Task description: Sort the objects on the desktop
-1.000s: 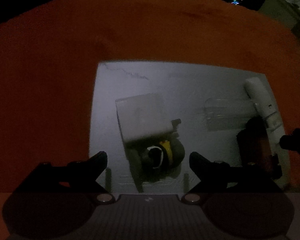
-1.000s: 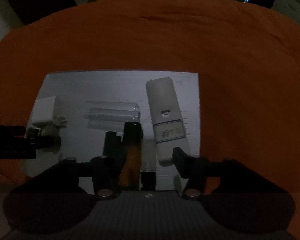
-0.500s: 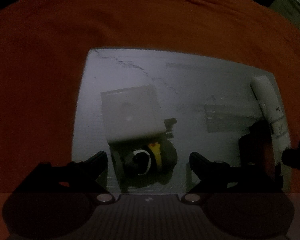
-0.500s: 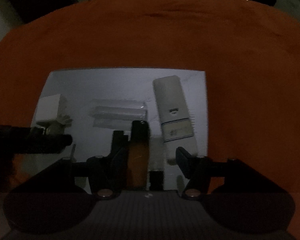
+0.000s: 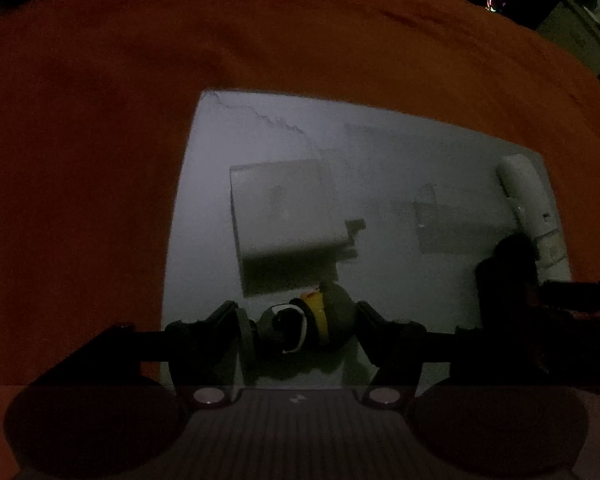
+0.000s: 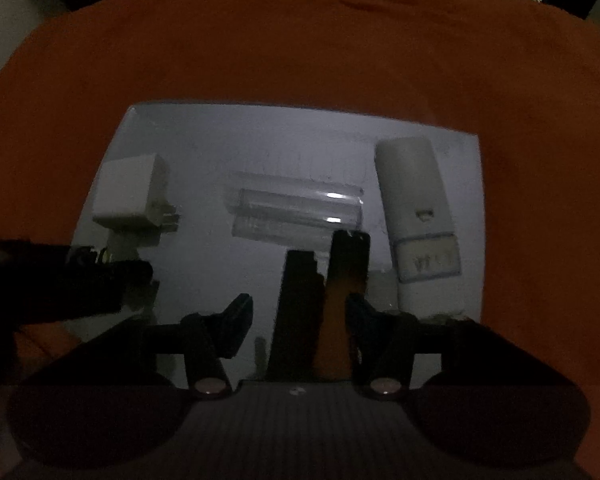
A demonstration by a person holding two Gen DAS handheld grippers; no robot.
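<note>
Left hand-held gripper is closing around the little round dark toy with the yellow band, which sits just below the white charger on the pale board, probably to lift it off for sorting. Right hand-held gripper is closing too, straddling the upright amber bottle: its right finger looks against it, the left one's clearly off, so no real grip yet.

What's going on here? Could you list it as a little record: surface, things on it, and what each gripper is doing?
Surface: pale board on an orange cloth
Things on board: white charger block, clear tube, white stick with a label, amber bottle, dark round object with a yellow band
Left gripper: jaws closing around the round object
Right gripper: jaws closing, amber bottle between them
Light: very dim
</note>
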